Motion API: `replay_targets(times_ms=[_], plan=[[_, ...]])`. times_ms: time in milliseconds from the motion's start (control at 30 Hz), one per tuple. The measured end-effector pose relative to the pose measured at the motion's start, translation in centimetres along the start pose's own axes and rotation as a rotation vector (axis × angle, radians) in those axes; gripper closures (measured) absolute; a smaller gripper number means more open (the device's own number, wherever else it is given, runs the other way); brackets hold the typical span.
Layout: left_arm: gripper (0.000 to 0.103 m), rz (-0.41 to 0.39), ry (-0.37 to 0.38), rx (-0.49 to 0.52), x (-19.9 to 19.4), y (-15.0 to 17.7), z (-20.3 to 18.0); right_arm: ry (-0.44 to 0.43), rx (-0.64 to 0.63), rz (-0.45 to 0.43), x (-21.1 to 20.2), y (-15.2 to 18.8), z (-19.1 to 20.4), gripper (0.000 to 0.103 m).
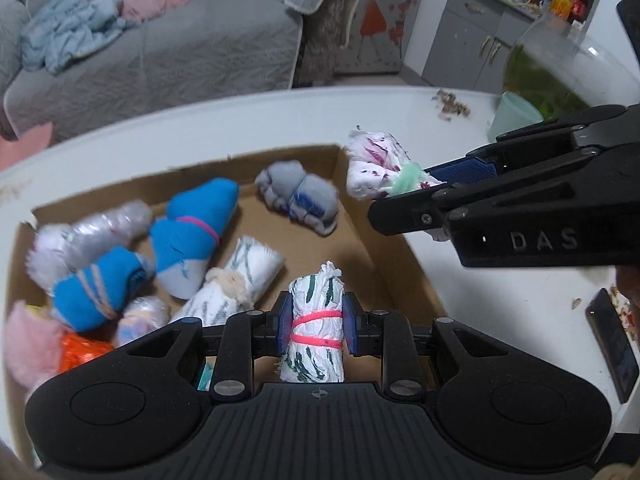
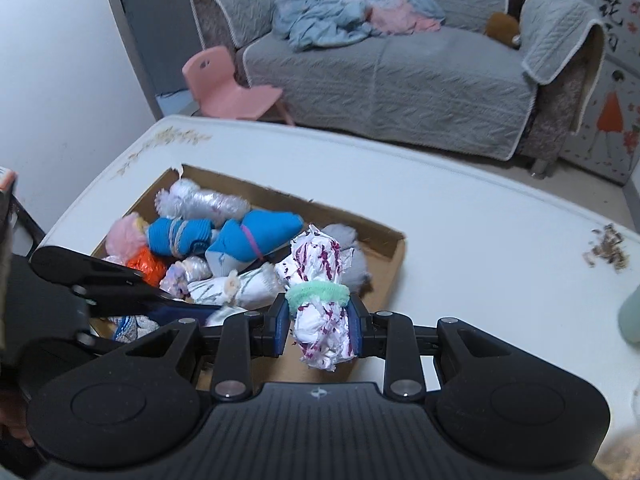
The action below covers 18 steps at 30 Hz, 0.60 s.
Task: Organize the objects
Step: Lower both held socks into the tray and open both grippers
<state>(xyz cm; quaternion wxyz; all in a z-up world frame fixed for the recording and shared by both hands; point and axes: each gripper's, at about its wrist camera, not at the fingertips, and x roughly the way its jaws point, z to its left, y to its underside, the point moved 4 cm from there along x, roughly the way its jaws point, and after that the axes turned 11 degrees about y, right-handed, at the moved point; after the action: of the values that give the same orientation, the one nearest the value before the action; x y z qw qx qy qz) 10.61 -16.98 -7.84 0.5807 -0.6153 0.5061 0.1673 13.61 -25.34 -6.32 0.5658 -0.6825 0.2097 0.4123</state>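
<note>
1. The green-patterned bundle (image 1: 316, 328), tied with a pink band, sits clamped in the left tool (image 1: 315, 330) over the near right corner of the cardboard box (image 1: 384, 276), apparently poised for dropping in.
2. The purple-patterned bundle (image 2: 322, 304), green-banded, is pinched in the right tool (image 2: 322, 330) above the box's near right part, likely bound there too.
3. Inside lie blue sock rolls (image 1: 192, 220) and other bundles, gathered for tidiness.
4. The box rests on the white counter (image 2: 480, 208).
</note>
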Motion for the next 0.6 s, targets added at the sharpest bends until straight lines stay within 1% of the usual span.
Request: replay_targets(times_ms=[67, 200, 367, 400, 467, 600], plan=[[0.071, 0.013, -0.004, -0.001, 1.0, -0.2, 0.5, -0.002, -0.006, 0.016, 0.4, 0.1, 0.0, 0.076], [0.071, 0.014, -0.043, 0.028, 2.1, -0.9, 1.3, -0.009, -0.003, 0.041, 1.1, 0.0, 0.0, 0.076], [0.071, -0.013, -0.106, 0.093, 2.6, -1.7, 1.9, -0.014, -0.001, 0.066, 2.1, 0.0, -0.3, 0.076], [0.071, -0.016, -0.113, 0.109, 2.6, -1.7, 2.0, -0.014, -0.005, 0.073, 2.3, 0.2, -0.5, 0.076], [0.071, -0.025, -0.104, 0.131, 2.8, -1.8, 2.2, -0.022, -0.002, 0.082, 2.7, 0.4, -0.8, 0.076], [0.071, -0.018, -0.132, 0.205, 3.3, -1.5, 1.7, -0.047, 0.036, 0.097, 3.4, 0.5, -1.3, 0.076]])
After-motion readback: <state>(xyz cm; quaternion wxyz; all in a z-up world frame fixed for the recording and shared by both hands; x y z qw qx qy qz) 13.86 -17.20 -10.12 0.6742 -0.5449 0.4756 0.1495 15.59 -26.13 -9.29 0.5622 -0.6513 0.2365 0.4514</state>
